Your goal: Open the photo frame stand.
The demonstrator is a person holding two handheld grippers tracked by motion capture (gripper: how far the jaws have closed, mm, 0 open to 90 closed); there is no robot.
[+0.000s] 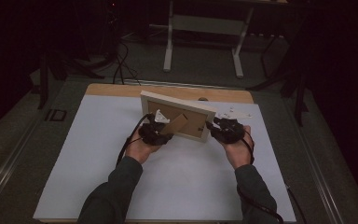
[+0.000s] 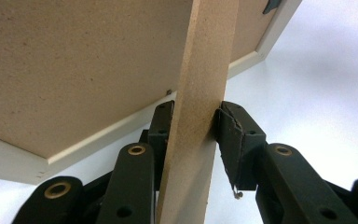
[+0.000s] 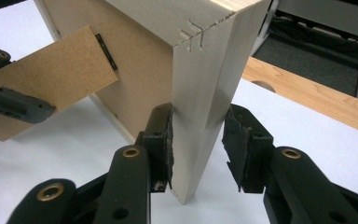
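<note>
Here I am working a picture frame (image 1: 179, 115) that stands near the middle of the white table sheet (image 1: 168, 186), its back turned toward me and its pale wooden border tilted slightly away. My left gripper (image 1: 161, 129) comes in at the frame's near left, and in the left gripper view its two black jaws are pressed on the edges of the brown fibreboard stand leg (image 2: 198, 121), which swings out from the frame's backing board (image 2: 74, 60). My right gripper (image 1: 214, 127) is at the frame's right end; in the right gripper view its jaws straddle the frame's right side rail (image 3: 205, 98), the left pad touching the wood and the right pad standing a little off it, so I read that grip as loose rather than clamped. In that same view the leg (image 3: 46, 79) hangs out on its small black hinge (image 3: 107, 51), with the left gripper's jaws (image 3: 14, 105) on it. I judge the step in hand to be setting the stand leg at its angle so the frame can stand alone. The next move calls for steadying the rail firmly with the right hand while the left eases the leg outward without straining the hinge. Some small white scraps (image 1: 233, 113) lie on the sheet just beyond the right gripper, and a bare wooden strip (image 1: 121, 89) edges the far side.
</note>
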